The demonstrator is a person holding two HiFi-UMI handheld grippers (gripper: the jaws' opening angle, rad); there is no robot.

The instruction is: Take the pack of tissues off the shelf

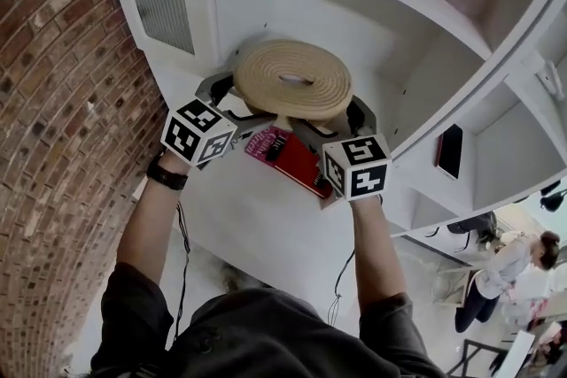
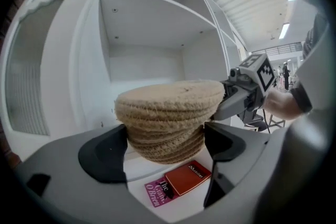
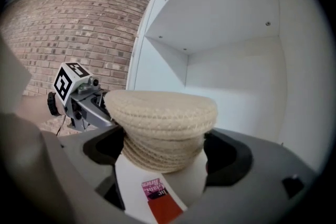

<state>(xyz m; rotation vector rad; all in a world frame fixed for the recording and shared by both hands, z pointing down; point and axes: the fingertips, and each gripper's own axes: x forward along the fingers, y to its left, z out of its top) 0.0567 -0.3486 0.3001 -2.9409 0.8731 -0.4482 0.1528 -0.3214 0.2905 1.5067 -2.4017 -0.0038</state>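
The woven tissue holder stands upright, top slot running left-right.

Head looks down; tool views close, opposed, share basket.

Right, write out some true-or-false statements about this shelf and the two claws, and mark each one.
1. The woven holder stands between the jaws of both the left claw and the right claw. True.
2. The red book lies on top of the woven holder. False: it lies on the white surface in front of the holder, partly over a magenta book.
3. The wall to the left of the shelf unit is brick. True.
4. The compartment behind the woven holder is packed with books. False: it shows only bare white walls.
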